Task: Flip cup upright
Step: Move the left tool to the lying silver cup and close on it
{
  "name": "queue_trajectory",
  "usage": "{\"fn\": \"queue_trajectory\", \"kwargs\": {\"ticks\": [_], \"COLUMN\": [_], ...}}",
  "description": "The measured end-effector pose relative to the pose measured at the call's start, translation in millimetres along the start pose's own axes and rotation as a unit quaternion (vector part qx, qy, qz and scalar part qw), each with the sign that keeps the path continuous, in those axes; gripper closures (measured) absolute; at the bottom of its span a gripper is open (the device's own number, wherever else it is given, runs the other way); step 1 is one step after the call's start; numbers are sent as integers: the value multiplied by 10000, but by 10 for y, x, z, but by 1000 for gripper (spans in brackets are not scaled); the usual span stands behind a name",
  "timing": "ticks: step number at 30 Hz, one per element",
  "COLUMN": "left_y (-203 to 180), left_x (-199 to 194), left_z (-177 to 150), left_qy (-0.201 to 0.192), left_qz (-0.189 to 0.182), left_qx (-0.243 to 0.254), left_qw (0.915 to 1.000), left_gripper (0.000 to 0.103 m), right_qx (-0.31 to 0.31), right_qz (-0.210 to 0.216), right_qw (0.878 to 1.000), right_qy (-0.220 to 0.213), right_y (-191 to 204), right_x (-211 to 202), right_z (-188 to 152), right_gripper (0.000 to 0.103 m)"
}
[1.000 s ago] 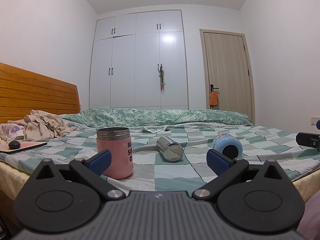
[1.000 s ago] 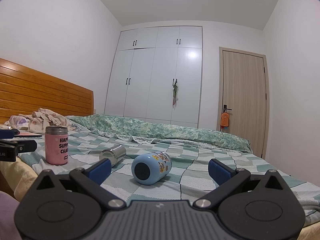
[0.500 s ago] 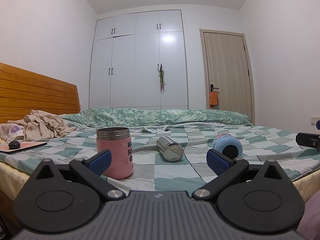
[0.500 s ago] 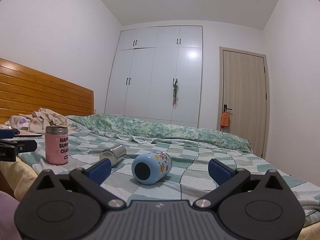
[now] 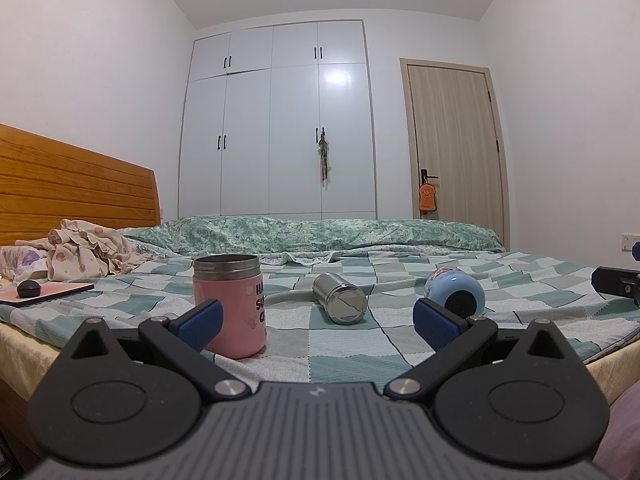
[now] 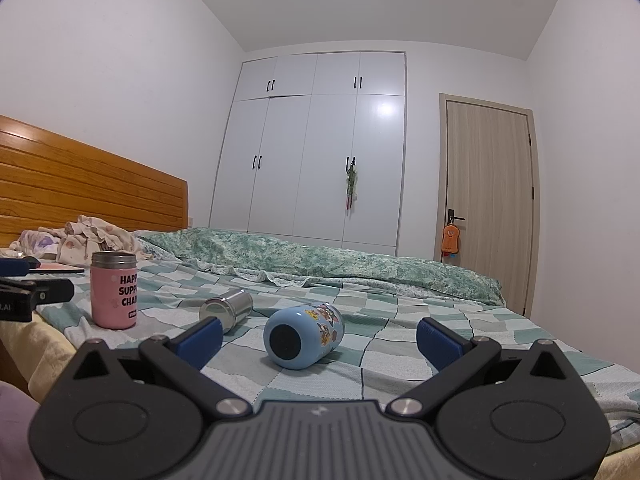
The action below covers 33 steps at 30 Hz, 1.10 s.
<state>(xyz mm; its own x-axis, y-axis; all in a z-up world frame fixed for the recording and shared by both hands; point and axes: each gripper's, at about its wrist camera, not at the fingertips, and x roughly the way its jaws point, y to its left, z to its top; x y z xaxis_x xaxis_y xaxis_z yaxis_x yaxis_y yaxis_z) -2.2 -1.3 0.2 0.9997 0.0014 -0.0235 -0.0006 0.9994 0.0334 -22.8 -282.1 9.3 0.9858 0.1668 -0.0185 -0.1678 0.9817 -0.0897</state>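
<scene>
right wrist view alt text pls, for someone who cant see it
The open right gripper faces a blue cup lying on its side on a checked bed. Left of it lie a steel cup and an upright pink cup.

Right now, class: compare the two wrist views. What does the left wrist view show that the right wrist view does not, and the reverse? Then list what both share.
Only the left wrist view shows the black round object on the pink pad and the steel cup's flat end with a seam across it.

Only the right wrist view shows the cartoon stickers on the blue cup's side.

Both show the pink cup upright, the steel and blue cups lying on the checked bedspread, the wardrobe, the door, and open grippers, left and right.
</scene>
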Motion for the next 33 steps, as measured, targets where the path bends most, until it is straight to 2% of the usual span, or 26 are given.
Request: {"fn": "queue_trajectory", "kwargs": {"ticks": [8, 14, 24, 33], "left_y": [-69, -126, -217, -343], "left_x": [82, 199, 682, 1320], "left_z": [121, 289, 616, 927], "left_qy": [212, 166, 174, 487], "left_qz": [-95, -148, -184, -314], "left_qx": [-10, 136, 266, 292], "left_qw": [9997, 9997, 9993, 9979], "left_gripper": [0, 0, 0, 0], "right_qx": [20, 19, 86, 157], "right_qz": [149, 304, 564, 787], "right_qw": [9999, 9995, 9981, 9961], "right_qy": [80, 129, 231, 362], "right_y": [-24, -70, -168, -348], "right_x": [33, 137, 690, 1394], "right_z": [42, 105, 304, 501], "right_gripper": [0, 0, 0, 0]}}
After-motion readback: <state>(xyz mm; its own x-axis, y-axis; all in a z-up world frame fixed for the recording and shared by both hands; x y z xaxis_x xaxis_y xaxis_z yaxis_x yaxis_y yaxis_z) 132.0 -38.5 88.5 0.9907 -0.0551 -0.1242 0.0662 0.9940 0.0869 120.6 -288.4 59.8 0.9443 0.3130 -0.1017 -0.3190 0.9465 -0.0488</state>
